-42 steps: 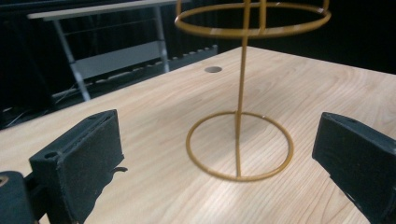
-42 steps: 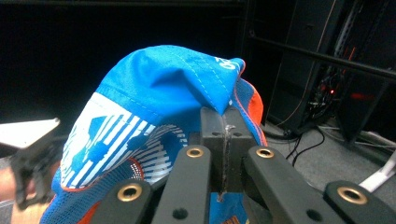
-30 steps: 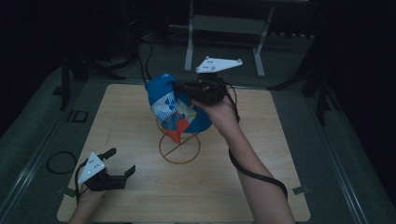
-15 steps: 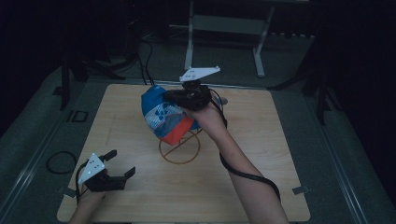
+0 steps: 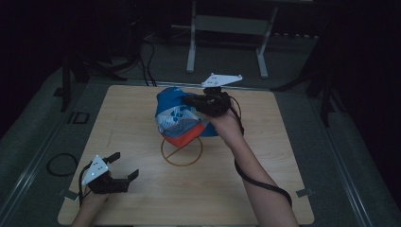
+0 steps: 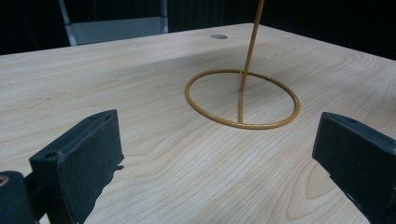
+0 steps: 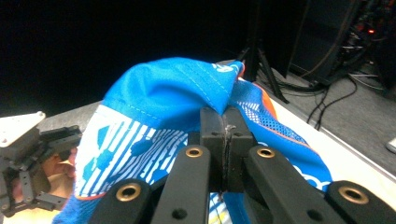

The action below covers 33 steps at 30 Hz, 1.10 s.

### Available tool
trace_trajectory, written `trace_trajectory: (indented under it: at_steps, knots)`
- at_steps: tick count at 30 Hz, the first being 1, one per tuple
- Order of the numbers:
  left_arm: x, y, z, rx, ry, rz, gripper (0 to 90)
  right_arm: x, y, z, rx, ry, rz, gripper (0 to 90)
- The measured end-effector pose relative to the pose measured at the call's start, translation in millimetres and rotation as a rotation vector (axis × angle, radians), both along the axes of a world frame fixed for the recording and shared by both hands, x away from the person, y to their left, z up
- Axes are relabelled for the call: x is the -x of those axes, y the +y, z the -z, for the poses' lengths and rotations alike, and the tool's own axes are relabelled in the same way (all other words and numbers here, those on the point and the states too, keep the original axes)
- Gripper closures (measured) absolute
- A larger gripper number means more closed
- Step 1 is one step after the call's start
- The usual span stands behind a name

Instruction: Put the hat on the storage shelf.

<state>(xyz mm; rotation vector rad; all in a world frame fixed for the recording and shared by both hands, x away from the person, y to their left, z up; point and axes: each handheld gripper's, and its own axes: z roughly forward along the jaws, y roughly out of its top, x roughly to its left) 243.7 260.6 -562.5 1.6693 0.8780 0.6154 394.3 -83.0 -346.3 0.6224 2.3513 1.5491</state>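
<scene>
Above the wire stand (image 5: 181,152), the right tool (image 5: 197,100) grips the blue cap (image 5: 177,116) — left tool (image 5: 124,166) agape.

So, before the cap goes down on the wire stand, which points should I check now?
1. Right gripper shut on the cap: ok.
2. Cap over the wire stand: ok.
3. Stand upright, ring flat on the table: ok.
4. Left gripper open, apart from the stand: ok.
5. Cap opening faces the post: cannot tell.
</scene>
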Motion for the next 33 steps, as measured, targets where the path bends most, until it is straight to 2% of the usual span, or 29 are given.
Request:
trace_trajectory:
  at_steps: [6, 9, 15, 16, 20, 29, 33]
  knots:
    - [-0.6, 1.1, 0.7, 0.006, 0.000, -0.002, 1.9, -1.9, -17.9, 9.6, -0.001, 0.024, 0.018, 89.3]
    - [-0.7, 1.3, 1.1, 0.003, 0.002, -0.001, 1.9, -3.0, -24.1, 15.6, -0.026, 0.045, 0.015, 89.4]
    - [-0.2, 0.4, 0.9, -0.002, -0.001, 0.004, 2.0, -2.7, -24.0, 17.8, -0.025, 0.044, 0.010, 87.1]
    - [-0.1, 0.4, 1.1, -0.001, -0.001, 0.005, 2.0, -2.6, -24.6, 18.6, -0.029, 0.047, 0.012, 84.5]
    - [0.0, 0.7, 2.6, 0.001, 0.005, 0.009, 2.0, -2.0, -29.5, 22.3, -0.031, 0.044, 0.028, 84.5]
    - [-0.9, -1.0, 4.3, 0.000, 0.011, 0.018, 2.0, -6.6, -42.7, 42.0, -0.045, 0.094, 0.043, 83.3]
    - [-1.3, -1.3, 4.8, -0.005, 0.014, 0.021, 2.0, -8.1, -47.2, 51.0, -0.058, 0.118, 0.040, 76.8]
